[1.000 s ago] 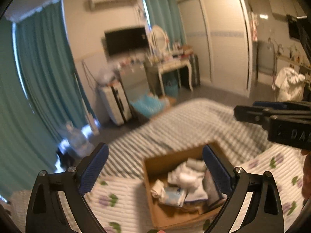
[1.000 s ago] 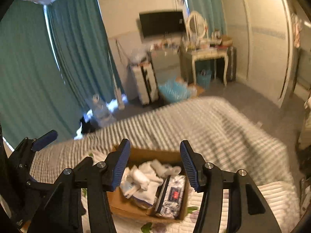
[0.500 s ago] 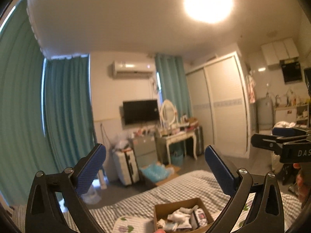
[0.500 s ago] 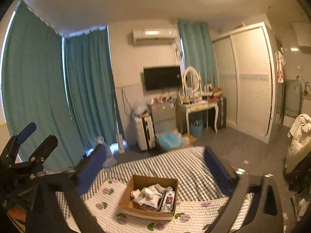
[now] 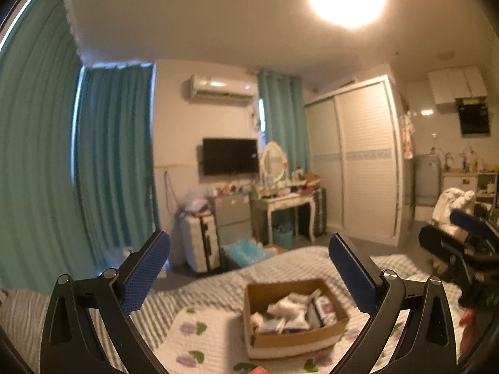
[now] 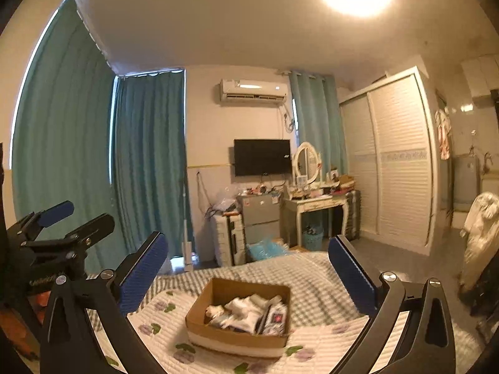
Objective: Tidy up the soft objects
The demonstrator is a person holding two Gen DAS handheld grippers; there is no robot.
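A brown cardboard box (image 5: 296, 339) sits on the bed, filled with white soft items (image 5: 288, 307) and a dark packet (image 5: 322, 310). It also shows in the right wrist view (image 6: 237, 335), with white cloths (image 6: 246, 307) and the packet (image 6: 276, 319) inside. My left gripper (image 5: 249, 269) is open and empty, held well above and back from the box. My right gripper (image 6: 248, 269) is open and empty, also well back from it. The right gripper shows at the right edge of the left wrist view (image 5: 461, 243), the left gripper at the left edge of the right wrist view (image 6: 59, 230).
The bed carries a white floral quilt (image 6: 315, 346) over a grey striped blanket (image 6: 308, 274). Beyond it stand a white suitcase (image 5: 201, 244), a dressing table with mirror (image 5: 280, 199), a wall TV (image 5: 230, 155), teal curtains (image 5: 115, 162) and a white wardrobe (image 5: 365, 162).
Both grippers have pulled up and back from just over the box, so the whole room and ceiling now show. The right gripper's jaws have widened. In the last half second both views tilted down slightly.
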